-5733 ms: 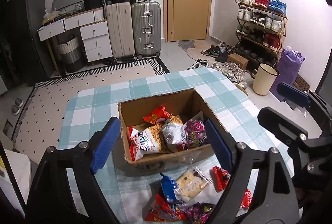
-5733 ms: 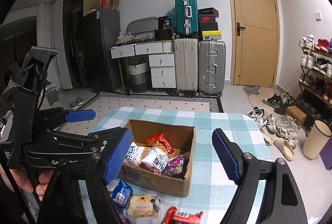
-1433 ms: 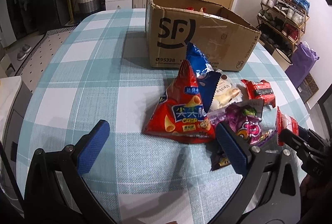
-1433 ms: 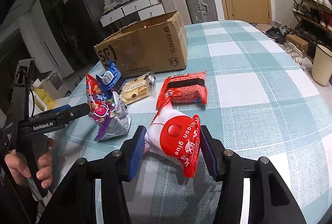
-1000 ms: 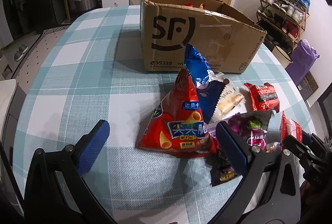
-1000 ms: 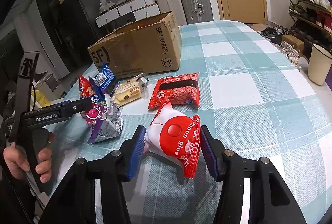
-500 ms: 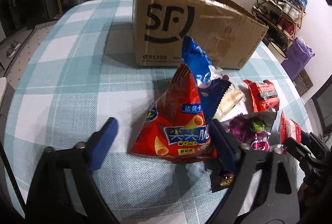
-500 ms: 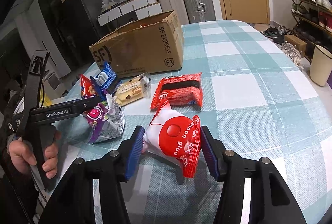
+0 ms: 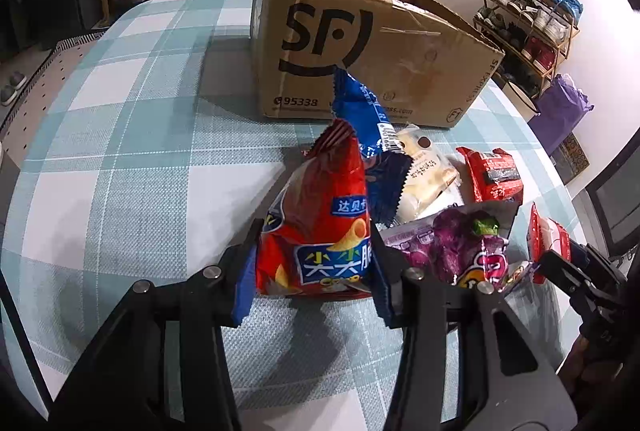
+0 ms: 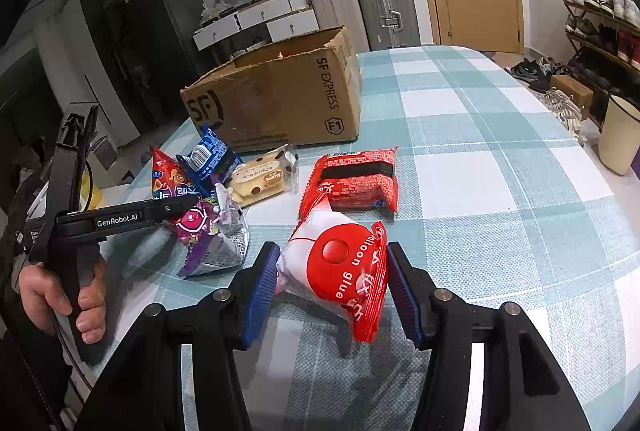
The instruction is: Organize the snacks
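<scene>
1. Snacks lie in a loose cluster on the checked tabletop [image 10: 500, 119], just in front of the cardboard box [image 9: 372, 55] where they belong; some bags overlap, so take care that each lift brings only one.
2. Your left hand-held gripper [image 9: 312, 271] is closing around the red corn-snack bag [image 9: 324, 223]. The blue pads sit against both sides of its lower half, and the bag stands upright between them.
3. Squeeze only until the puffed bag stops slipping. More pressure would likely crush the contents or burst the seal.
4. Watch the blue packet [image 9: 368, 135] leaning on the red bag's upper edge and the purple bag [image 9: 452, 243] just beside the right pad. Lift straight up so that neither gets dragged along.
5. Your right hand-held gripper [image 10: 332, 287] is clamped on the red-and-white packet [image 10: 340, 271], pads pressed to both sides, low over the tabletop.
6. Carry each bag over the box's open top before letting go, one hand at a time, so the hand-held grippers do not collide above it.
</scene>
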Action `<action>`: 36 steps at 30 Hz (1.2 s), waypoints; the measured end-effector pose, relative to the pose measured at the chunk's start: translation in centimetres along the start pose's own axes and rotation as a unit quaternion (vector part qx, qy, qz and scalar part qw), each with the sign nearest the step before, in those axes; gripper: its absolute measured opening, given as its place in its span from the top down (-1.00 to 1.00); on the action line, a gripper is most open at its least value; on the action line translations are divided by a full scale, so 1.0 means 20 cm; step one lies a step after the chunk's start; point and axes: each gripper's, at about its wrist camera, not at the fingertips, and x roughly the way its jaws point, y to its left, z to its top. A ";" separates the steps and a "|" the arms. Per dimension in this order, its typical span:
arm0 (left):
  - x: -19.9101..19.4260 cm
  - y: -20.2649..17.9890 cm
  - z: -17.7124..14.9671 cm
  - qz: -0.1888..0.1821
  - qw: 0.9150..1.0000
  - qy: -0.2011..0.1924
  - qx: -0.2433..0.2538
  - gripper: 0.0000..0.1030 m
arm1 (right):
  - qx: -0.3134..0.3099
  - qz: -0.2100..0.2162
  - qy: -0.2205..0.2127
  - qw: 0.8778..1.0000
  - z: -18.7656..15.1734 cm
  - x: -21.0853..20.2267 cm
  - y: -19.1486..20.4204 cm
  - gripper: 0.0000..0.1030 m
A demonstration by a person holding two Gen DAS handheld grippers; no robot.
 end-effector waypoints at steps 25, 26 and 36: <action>-0.28 -0.07 -0.07 -0.014 0.999 -0.030 0.008 0.15 | -0.026 0.017 -0.020 0.999 0.08 -0.09 0.12 -0.05; -0.30 -0.07 -0.07 -0.014 0.999 -0.032 0.009 0.15 | -0.029 0.018 -0.022 0.999 0.09 -0.09 0.13 -0.05; -0.43 -0.10 0.00 -0.023 0.998 -0.057 0.018 0.14 | -0.046 0.048 -0.040 0.997 0.22 -0.15 0.23 -0.05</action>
